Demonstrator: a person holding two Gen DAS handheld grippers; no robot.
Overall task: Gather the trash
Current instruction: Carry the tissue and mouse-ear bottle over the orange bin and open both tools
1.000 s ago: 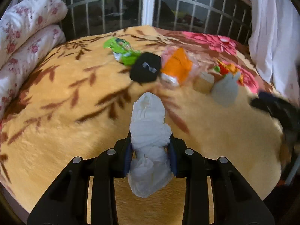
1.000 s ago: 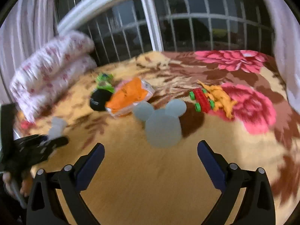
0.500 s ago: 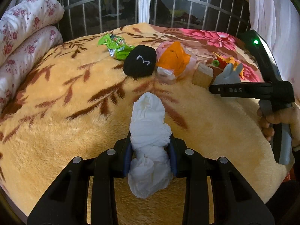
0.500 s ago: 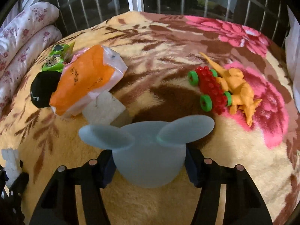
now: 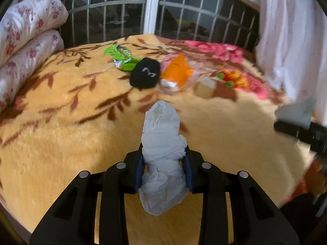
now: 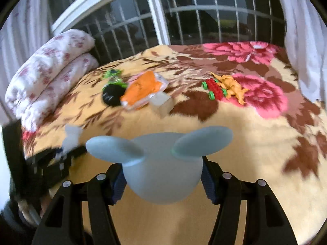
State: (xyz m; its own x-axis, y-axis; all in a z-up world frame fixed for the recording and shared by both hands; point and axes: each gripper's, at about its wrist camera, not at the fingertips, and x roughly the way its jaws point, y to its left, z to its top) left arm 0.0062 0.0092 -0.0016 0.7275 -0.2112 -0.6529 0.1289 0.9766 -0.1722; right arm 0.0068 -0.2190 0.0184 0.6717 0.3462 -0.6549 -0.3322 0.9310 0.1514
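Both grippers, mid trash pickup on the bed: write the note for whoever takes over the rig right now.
Left gripper: shut on a crumpled white tissue.
Right gripper: shut on a pale blue eared object, jaws just closed around it.
On the blanket: green wrapper, black pouch, orange packet, small beige block, red toy car, orange dinosaur.
Done: two items picked up.
Left: bin them, then probably the wrapper and packet.

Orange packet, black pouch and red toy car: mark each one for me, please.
orange packet (image 6: pixel 143 89), right wrist view, on its orange face.
black pouch (image 5: pixel 145 75), left wrist view, on the white mark on its top.
red toy car (image 6: pixel 214 88), right wrist view, on its red studded body.
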